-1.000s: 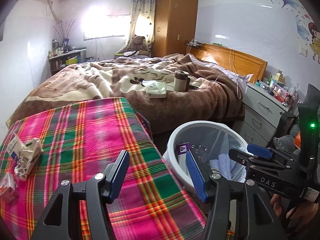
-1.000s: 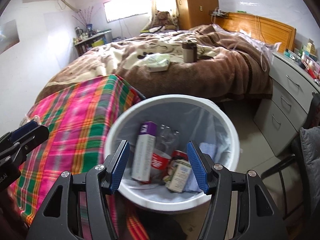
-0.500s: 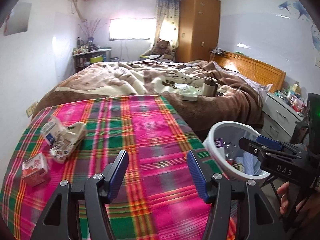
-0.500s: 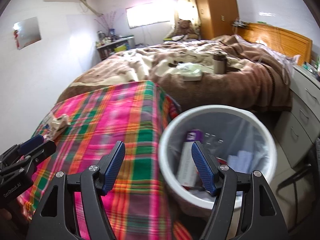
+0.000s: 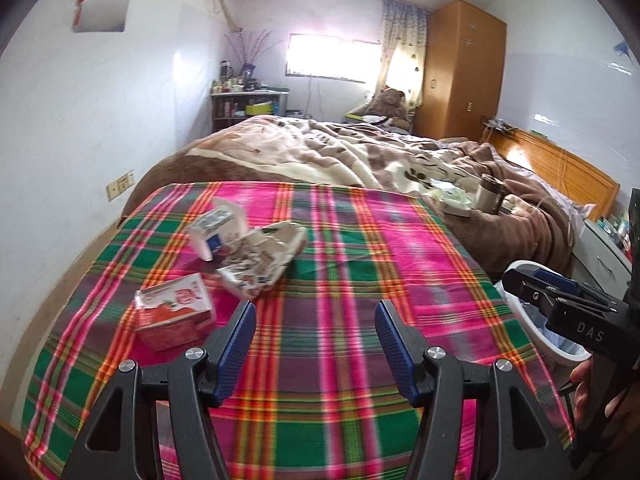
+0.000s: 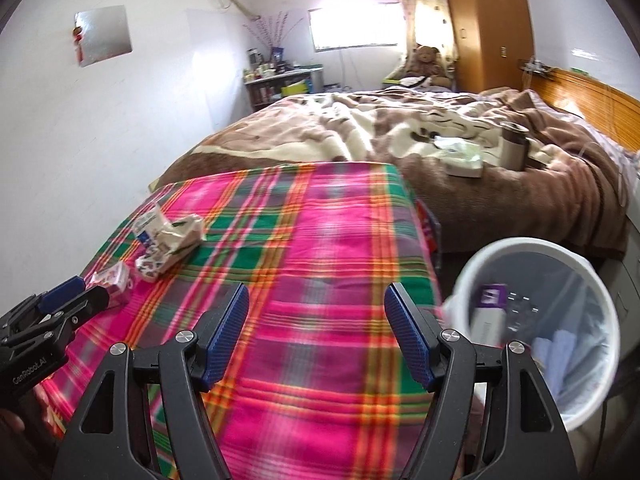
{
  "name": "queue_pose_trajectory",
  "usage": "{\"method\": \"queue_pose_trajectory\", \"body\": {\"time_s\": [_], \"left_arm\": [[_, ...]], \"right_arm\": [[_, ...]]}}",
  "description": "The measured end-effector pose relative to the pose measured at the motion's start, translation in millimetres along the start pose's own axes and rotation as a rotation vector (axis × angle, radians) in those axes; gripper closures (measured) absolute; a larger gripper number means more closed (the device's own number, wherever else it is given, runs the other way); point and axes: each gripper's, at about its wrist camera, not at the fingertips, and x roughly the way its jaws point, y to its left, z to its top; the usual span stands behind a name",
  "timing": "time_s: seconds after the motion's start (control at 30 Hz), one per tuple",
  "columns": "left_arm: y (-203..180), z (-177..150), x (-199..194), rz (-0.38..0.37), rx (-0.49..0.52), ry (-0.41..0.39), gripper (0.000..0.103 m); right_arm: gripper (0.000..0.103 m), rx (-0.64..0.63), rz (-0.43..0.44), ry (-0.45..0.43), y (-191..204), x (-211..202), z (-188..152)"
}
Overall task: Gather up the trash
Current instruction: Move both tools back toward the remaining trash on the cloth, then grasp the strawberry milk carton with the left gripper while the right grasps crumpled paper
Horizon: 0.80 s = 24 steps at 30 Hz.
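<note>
A red carton (image 5: 174, 322) lies on its side on the plaid cloth (image 5: 360, 280), its long axis running left to right in the left wrist view, with its torn open end toward the left. Just beyond it sits a crumpled printed paper wrapper (image 5: 260, 256), stretched along a diagonal from near-left to far-right, and touching that, a small white box (image 5: 216, 228) with blue print, tipped up on one edge. All three cluster on the table's left half.

The left gripper (image 5: 314, 336) hovers over the cloth just right of the carton, its ribbed blue pads spread wide with nothing between them. The right gripper (image 6: 316, 330) hangs over the cloth's right half, likewise spread and empty.

Off the table's right edge stands a round white bin (image 6: 560, 320) lined with clear plastic, holding a purple-and-white box and pale blue paper. Behind lies a bed (image 5: 360, 152) under a fuzzy brown and cream blanket.

Compared with a second ago, both cameras have swung left from the bin toward the table, bringing the litter nearer.
</note>
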Motion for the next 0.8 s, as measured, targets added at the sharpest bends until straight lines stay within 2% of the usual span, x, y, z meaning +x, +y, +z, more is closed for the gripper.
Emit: {"method": "queue_pose_trajectory", "body": {"time_s": [0.43, 0.8], "left_arm": [[86, -7, 21, 0.1, -0.043, 0.068, 0.042], [120, -2, 45, 0.097, -0.021, 0.1, 0.038]], "right_arm": [[0.031, -0.023, 0.103, 0.074, 67, 55, 16], [0.031, 0.016, 0.146, 0.145, 89, 112, 38]]}}
